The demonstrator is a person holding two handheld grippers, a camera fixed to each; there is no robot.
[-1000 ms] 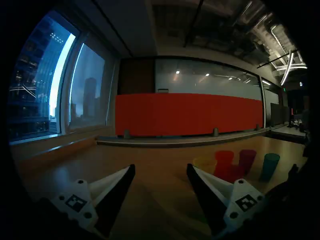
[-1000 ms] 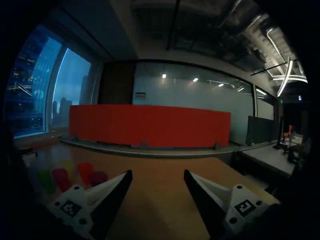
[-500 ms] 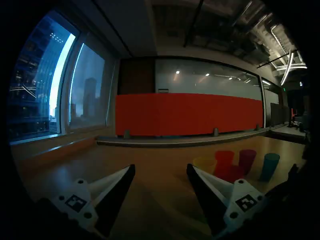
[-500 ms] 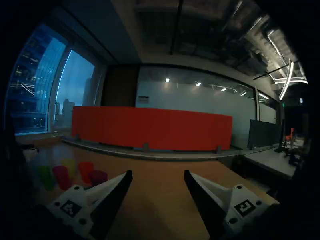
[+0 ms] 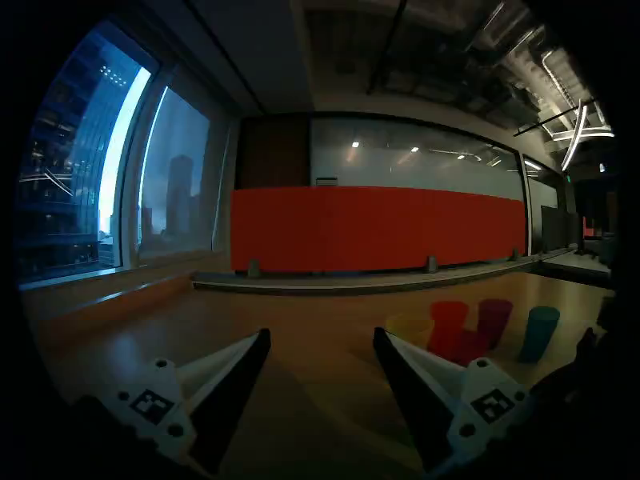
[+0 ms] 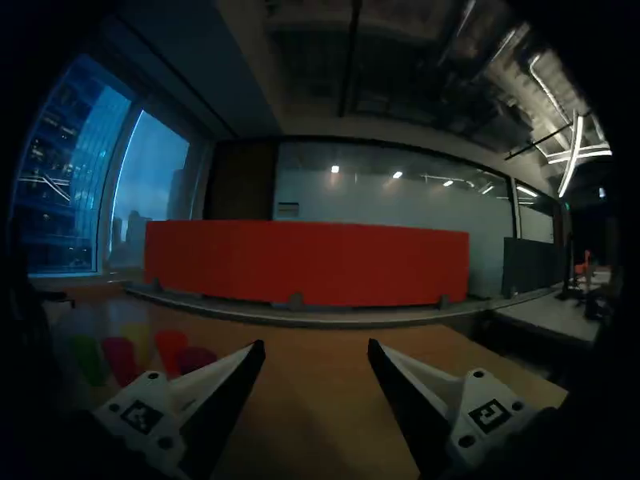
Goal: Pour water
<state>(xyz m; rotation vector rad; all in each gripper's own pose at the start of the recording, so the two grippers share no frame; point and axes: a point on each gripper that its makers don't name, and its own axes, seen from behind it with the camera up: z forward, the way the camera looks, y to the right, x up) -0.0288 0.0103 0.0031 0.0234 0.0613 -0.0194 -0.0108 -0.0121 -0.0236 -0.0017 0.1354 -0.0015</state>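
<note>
Several coloured plastic cups stand in a cluster on the wooden table (image 5: 320,320). In the left gripper view they are to the right, just past the right finger: a yellow cup (image 5: 410,326), a red cup (image 5: 448,318), a magenta cup (image 5: 494,317) and a teal cup (image 5: 540,331). My left gripper (image 5: 320,334) is open and holds nothing. The right gripper view has the cups low on the left: a green cup (image 6: 86,358), a pink cup (image 6: 120,358), a red cup (image 6: 170,346). My right gripper (image 6: 314,346) is open too, over bare tabletop.
A long red partition (image 5: 376,228) runs along the table's far edge, with a glass wall behind it. Tall windows (image 5: 96,176) line the left side. More desks and a chair (image 6: 580,280) stand at the far right. The room is dim.
The right gripper's view has tipped up a little, so the cups and table sit lower in it. The left gripper has held still. Both stay open.
</note>
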